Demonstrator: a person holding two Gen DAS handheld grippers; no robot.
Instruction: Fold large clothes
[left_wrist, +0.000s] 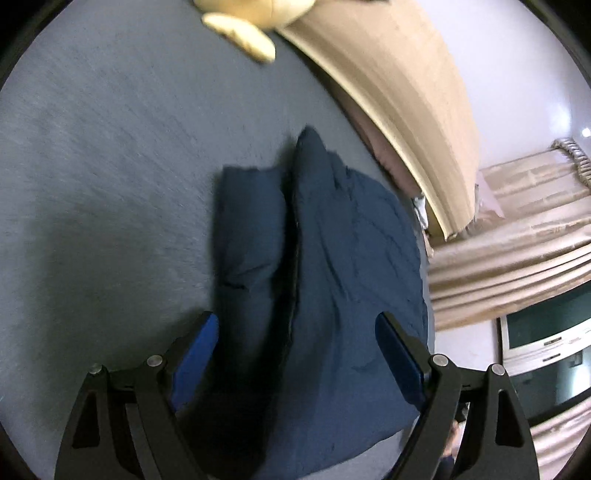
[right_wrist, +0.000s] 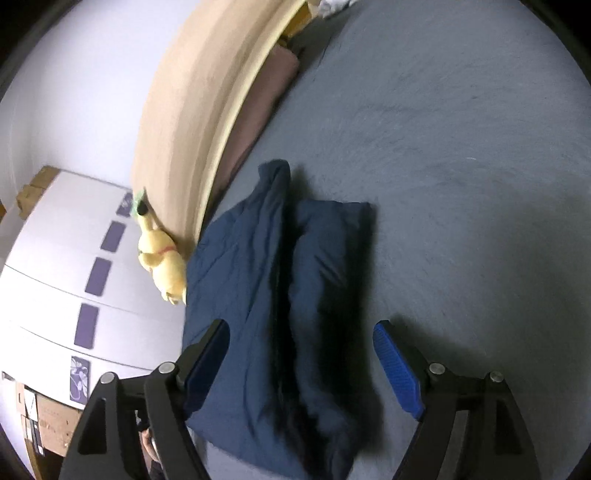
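A dark blue padded garment (left_wrist: 325, 258) is being seen lying on the grey bed (left_wrist: 110, 166), bunched into two long puffy lobes side by side, close to the bed's headboard-side edge. The same garment (right_wrist: 273, 295) is being shown in the right wrist view, one lobe narrower and ending sooner than the other.

The left tongs (left_wrist: 297, 334) are being held spread wide above the garment, nothing being pinched; blue pads are being shown on the inner faces of the fingers (left_wrist: 195, 347). The right tongs (right_wrist: 301, 343) are likewise being held spread wide over the garment, nothing between them being gripped. Whether either pair is touching the fabric cannot be told.

A beige headboard (right_wrist: 192, 110) is being seen running along the bed's edge, with a brownish pillow (right_wrist: 266, 99) lying against it. A yellow plush toy (right_wrist: 162, 262) is being seen at the bed's edge by the headboard; it is also being caught, blurred, at the top of the left view (left_wrist: 243, 26). Beige curtains (left_wrist: 517, 240) are being seen beyond the bed.
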